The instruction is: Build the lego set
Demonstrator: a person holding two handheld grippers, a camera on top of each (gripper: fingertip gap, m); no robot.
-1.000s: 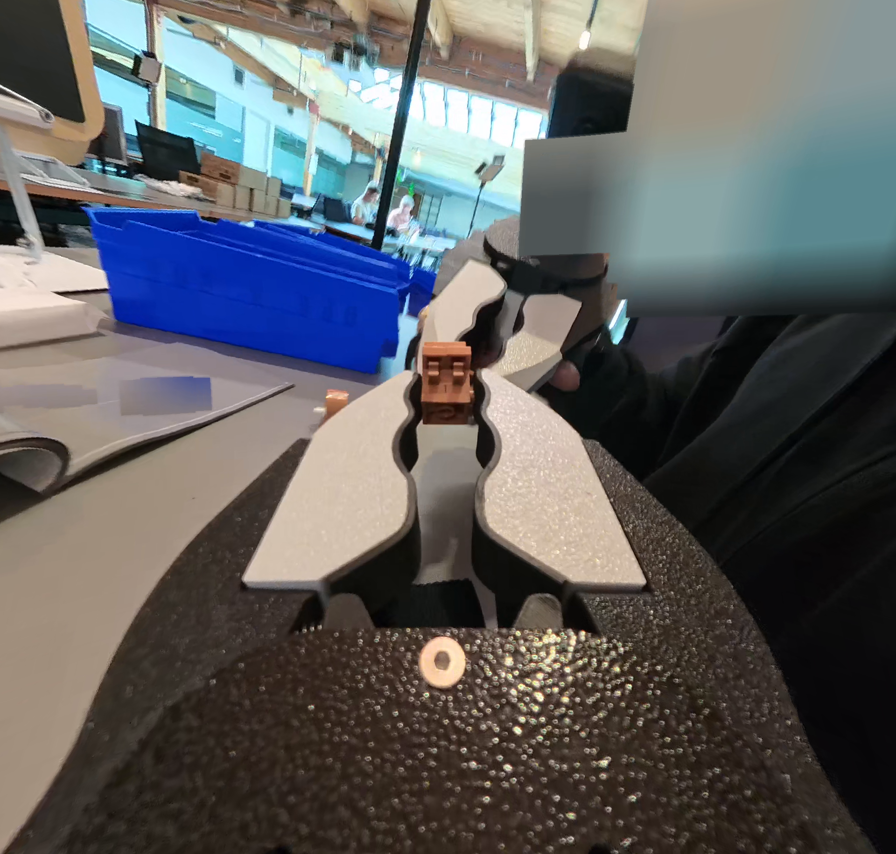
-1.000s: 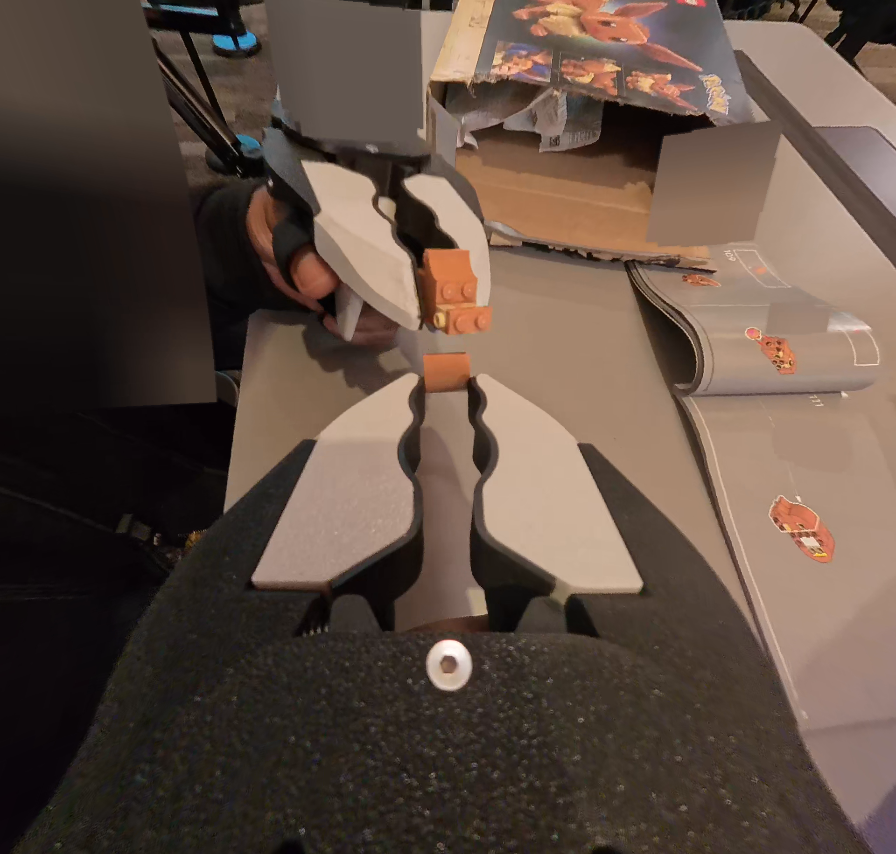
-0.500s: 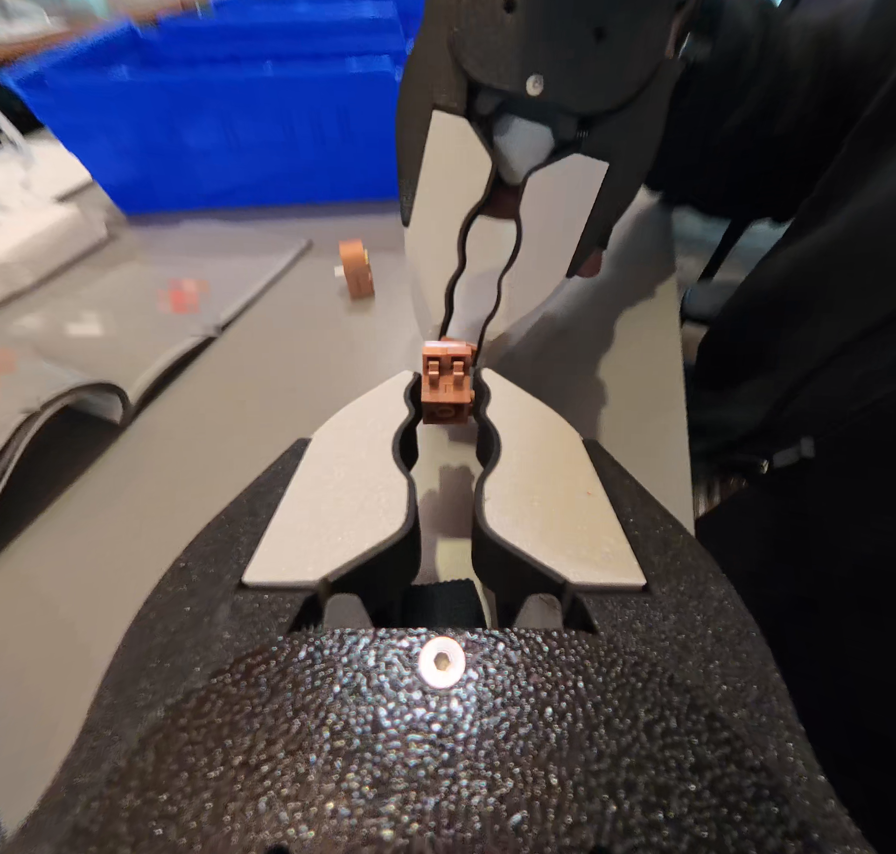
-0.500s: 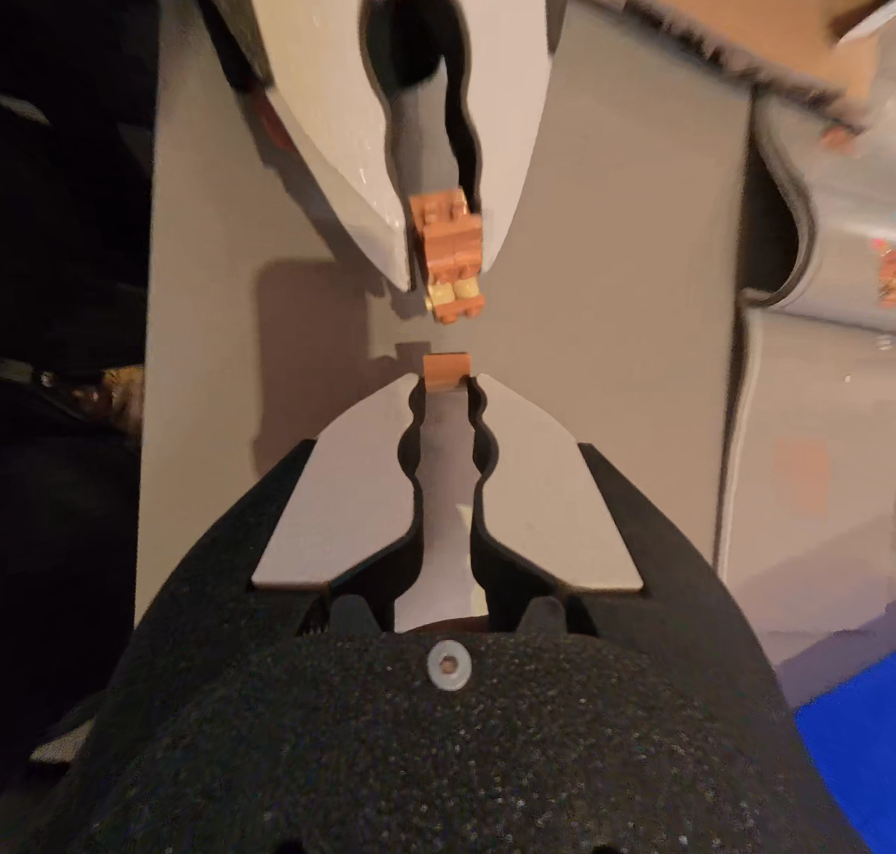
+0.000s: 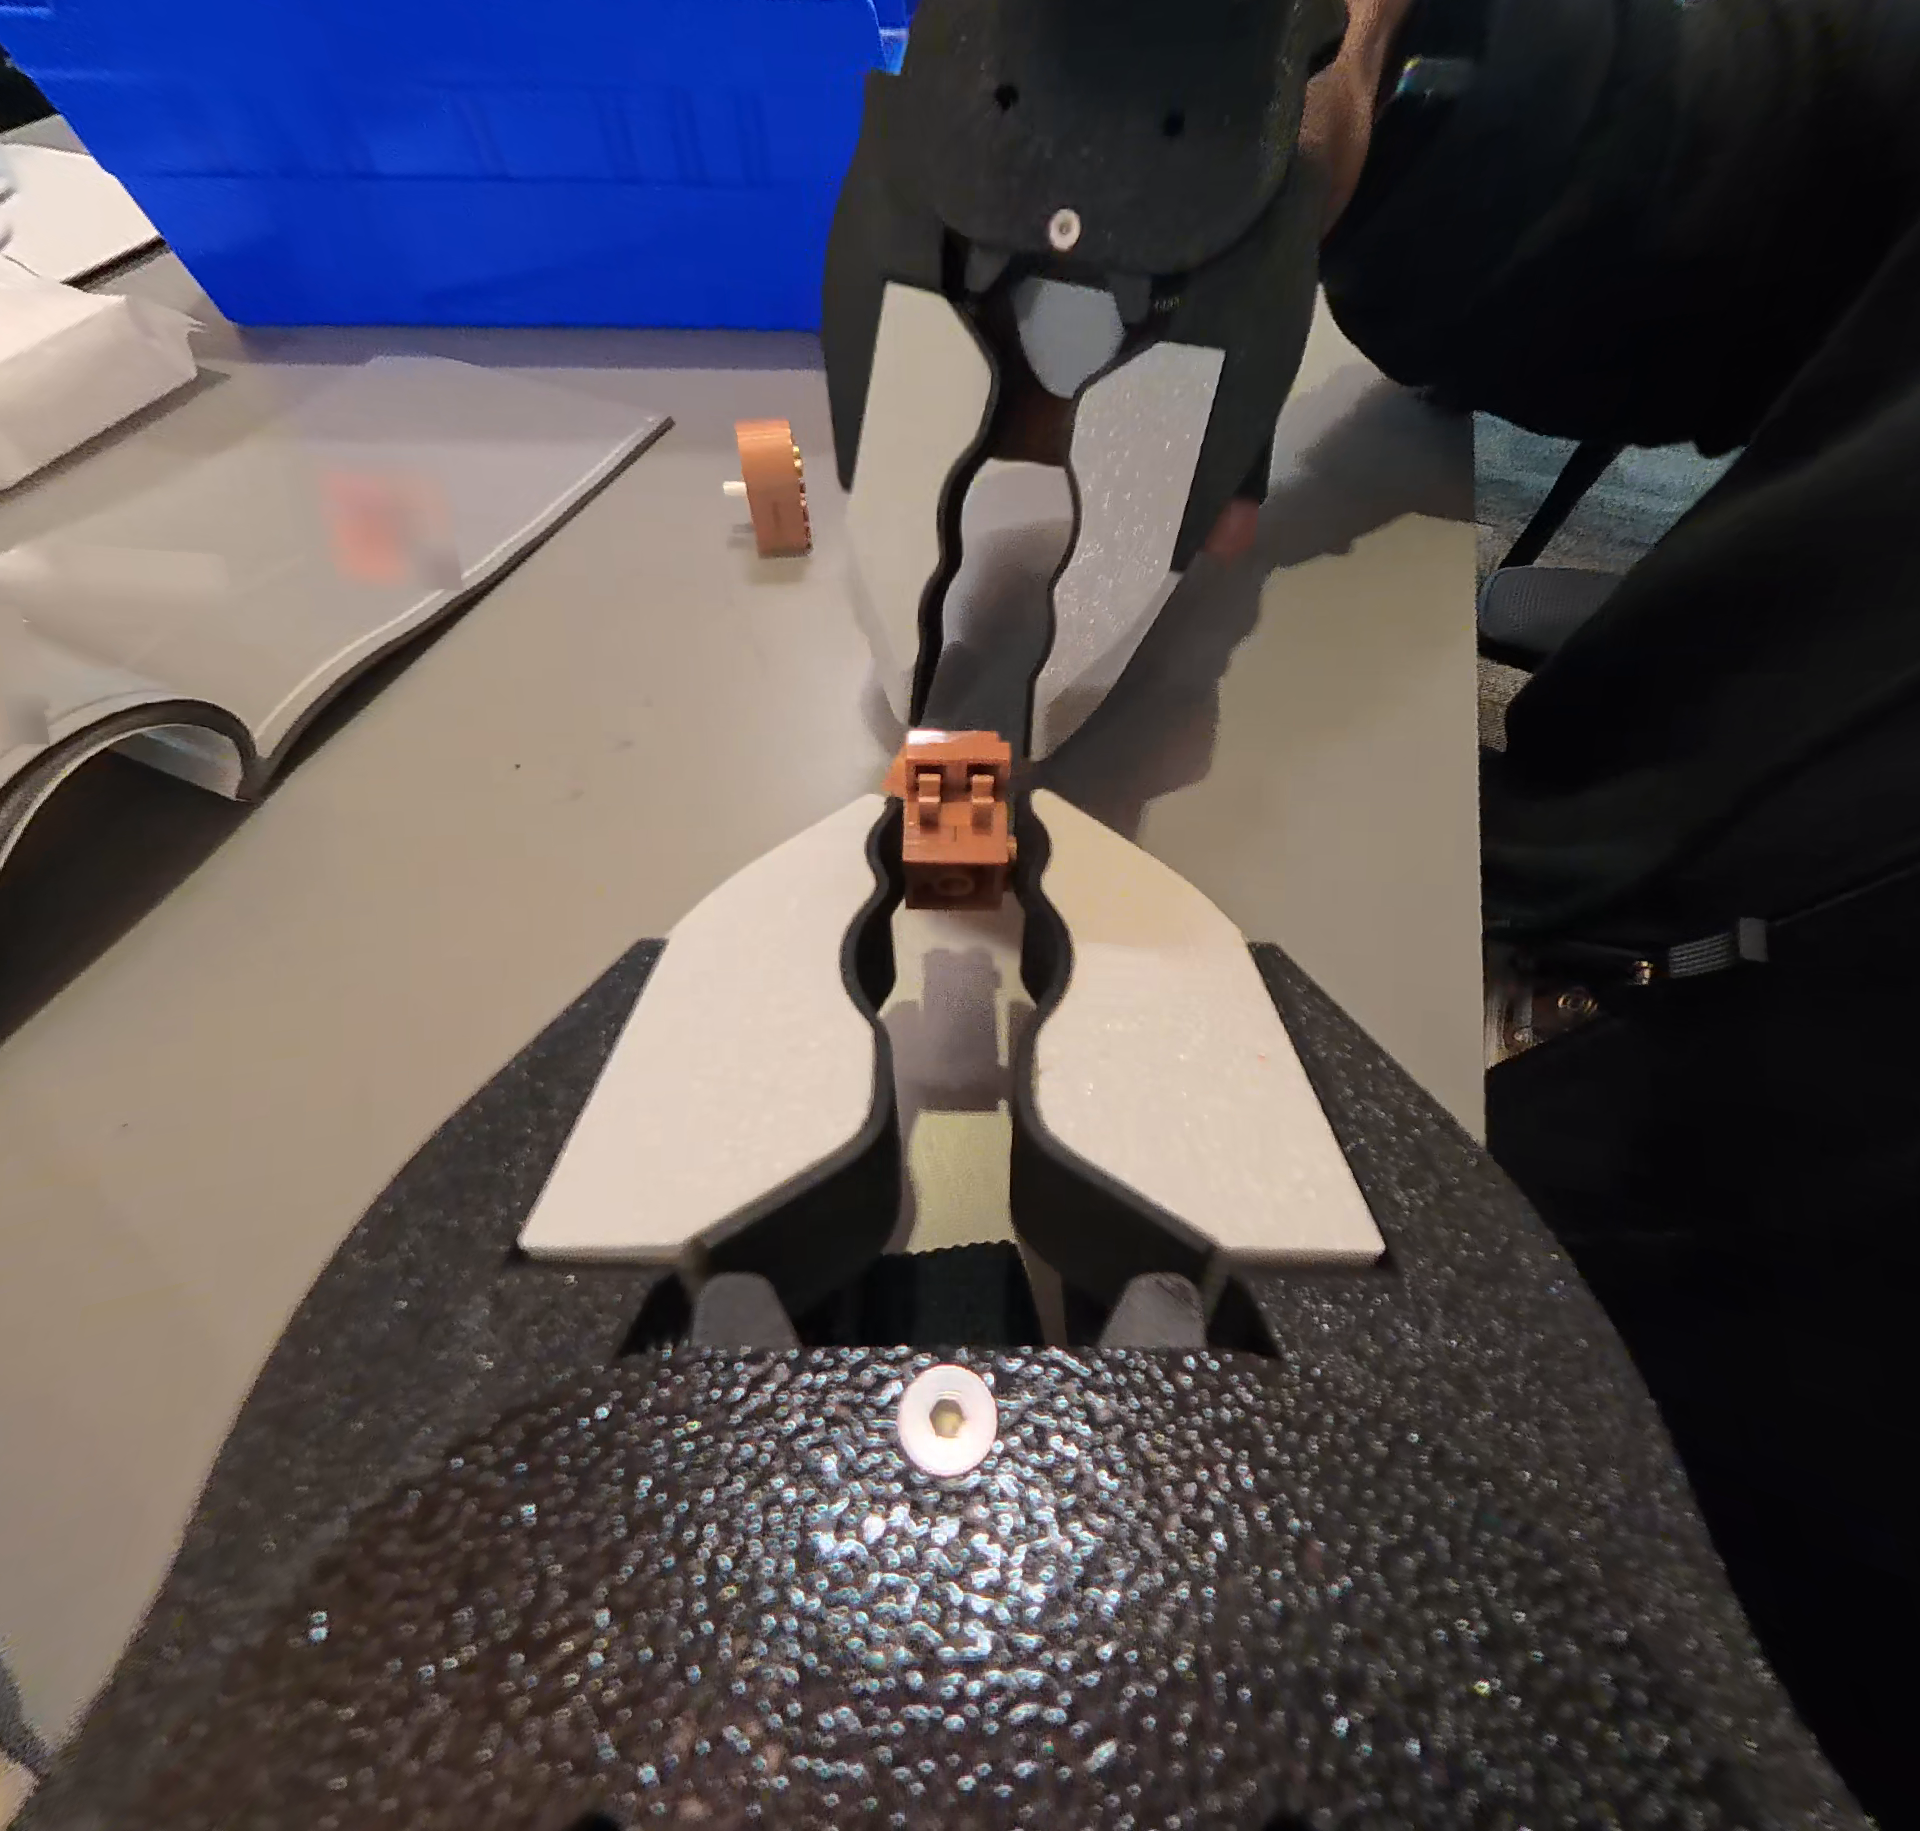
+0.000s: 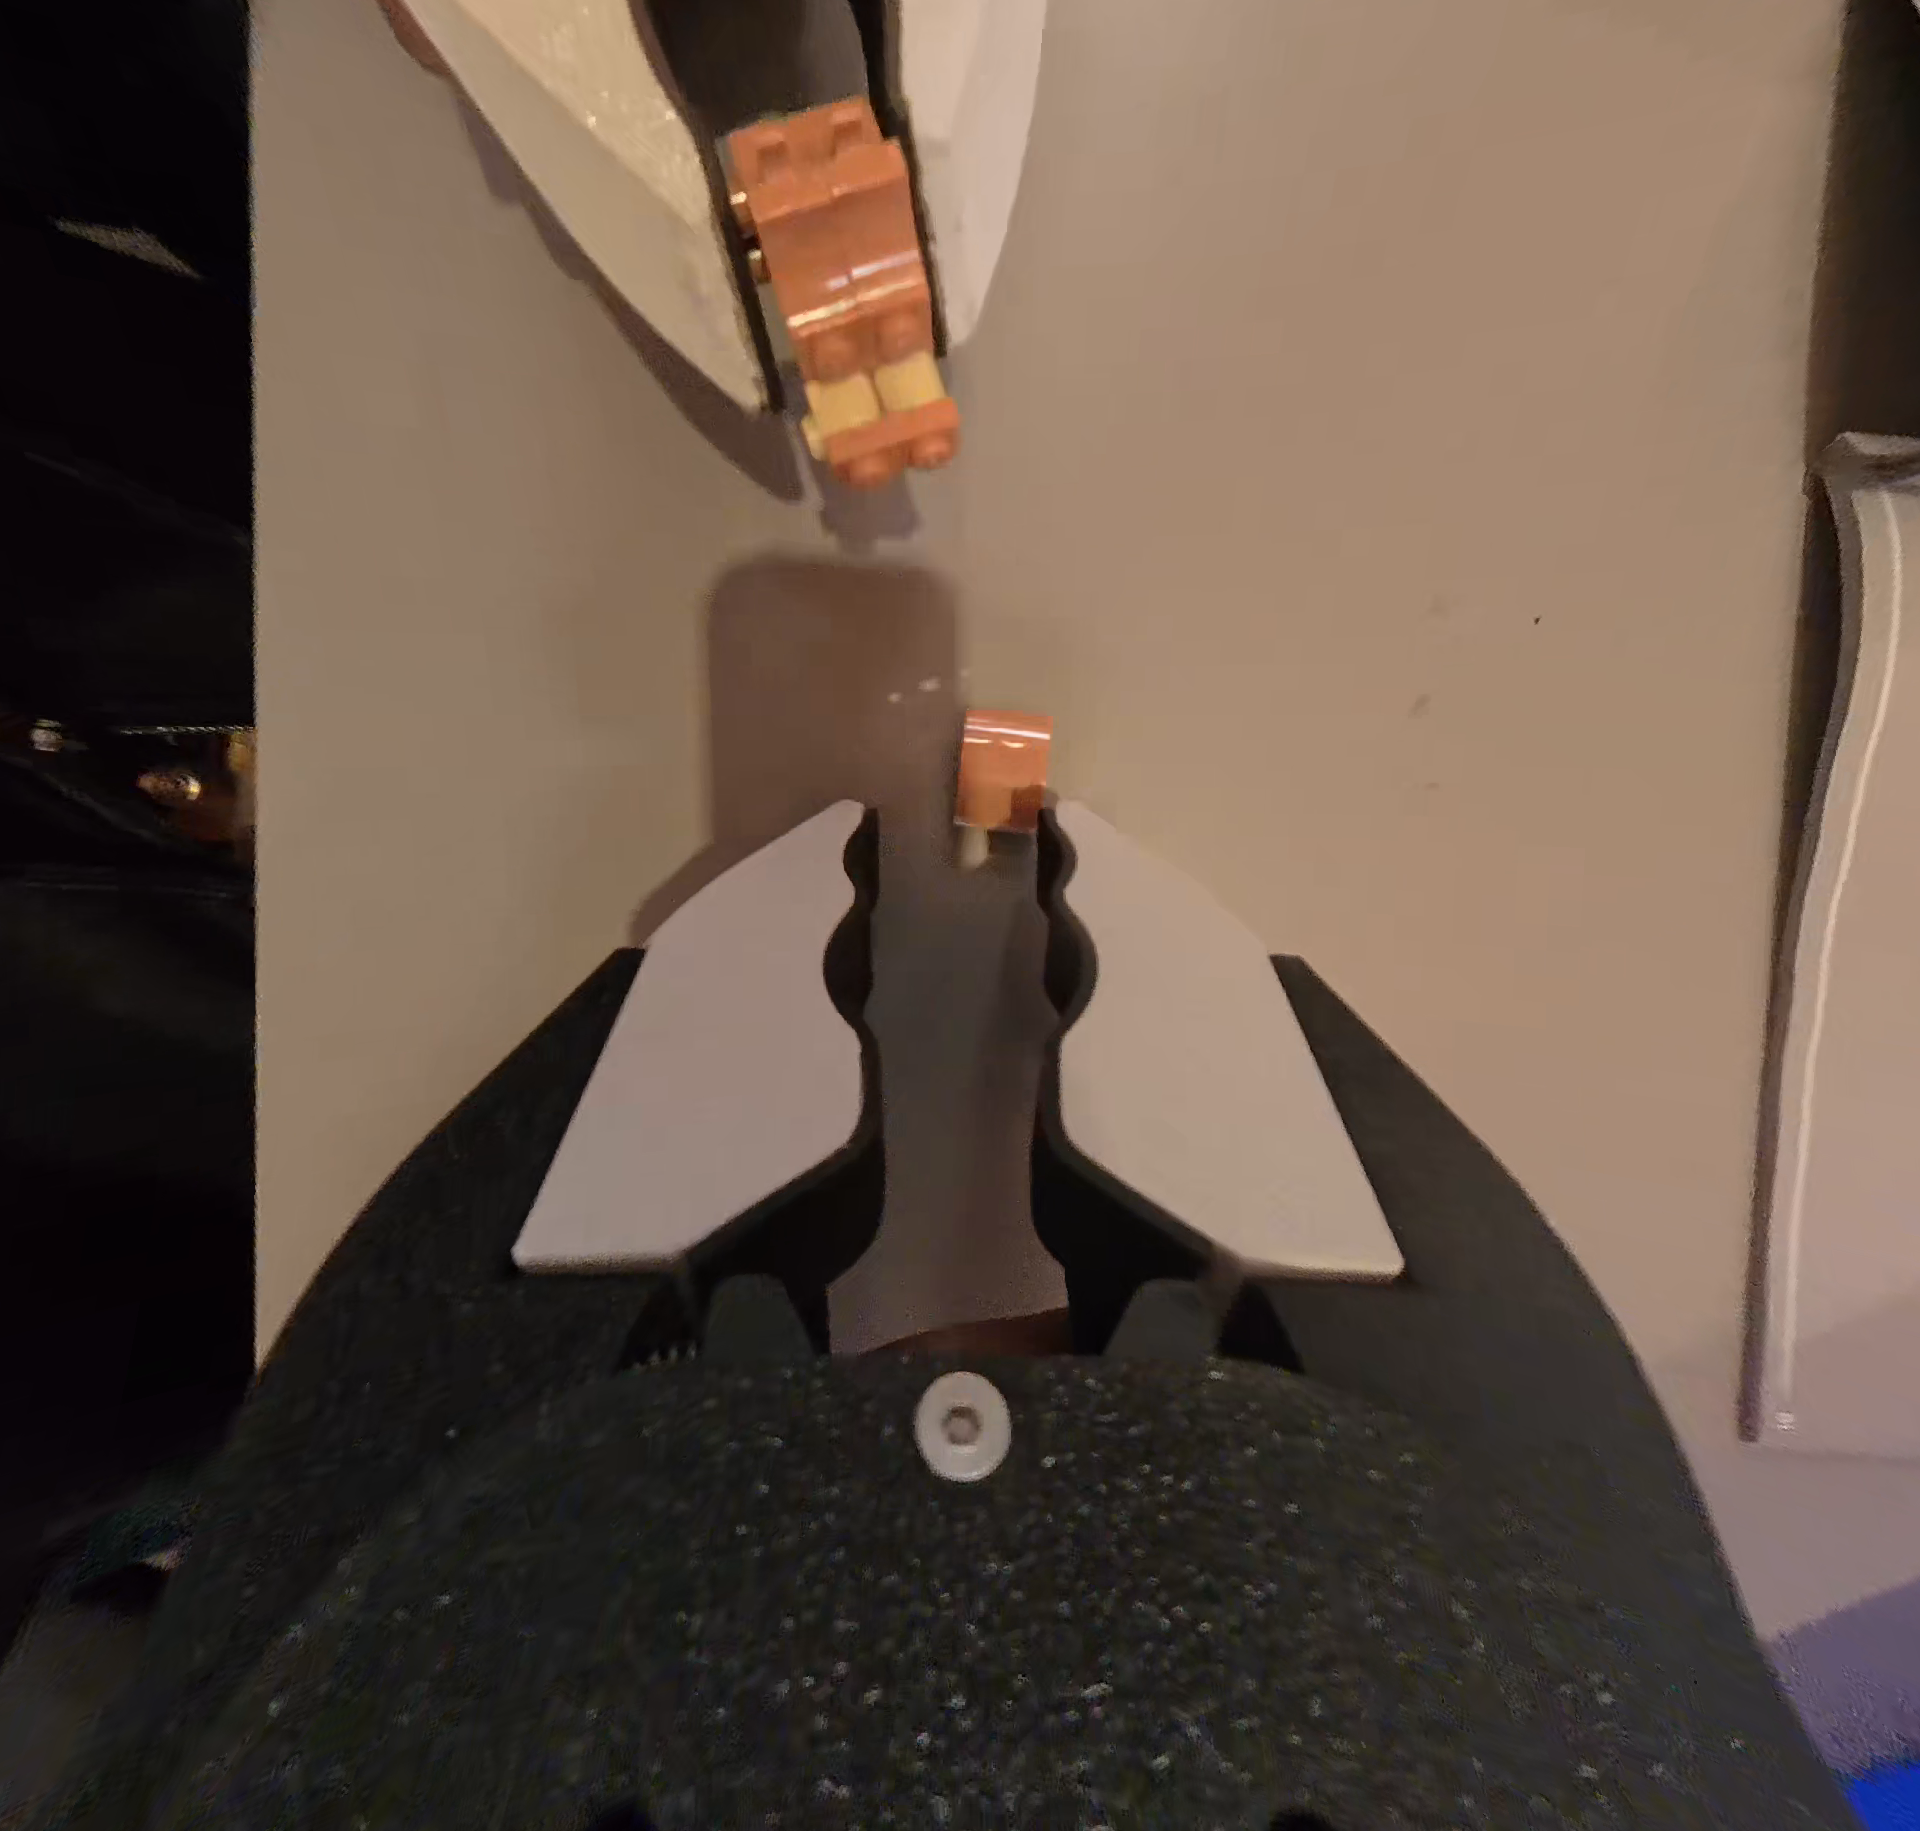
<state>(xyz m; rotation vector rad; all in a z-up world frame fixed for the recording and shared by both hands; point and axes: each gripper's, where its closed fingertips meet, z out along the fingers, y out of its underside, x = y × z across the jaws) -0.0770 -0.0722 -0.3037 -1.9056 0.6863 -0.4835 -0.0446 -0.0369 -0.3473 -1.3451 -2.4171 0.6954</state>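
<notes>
Between the left gripper's (image 5: 956, 846) grey fingertips, clamped from both sides above the grey tabletop (image 5: 520, 742): small reddish-brown studded plastic brick assembly (image 5: 951, 825). Probably light, rigid and glossy, apt to twist or pop apart. Best gripped across flat side walls. Right gripper (image 6: 956, 820) parted, nothing clamped. Tiny orange plastic piece with white peg (image 6: 1003, 768) beside one fingertip, clear of the other.

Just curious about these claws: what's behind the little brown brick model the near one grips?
The right gripper points at the brown brick model from behind, fingers apart, above the grey table. The model covers its fingertips, so anything there is hidden.
</notes>
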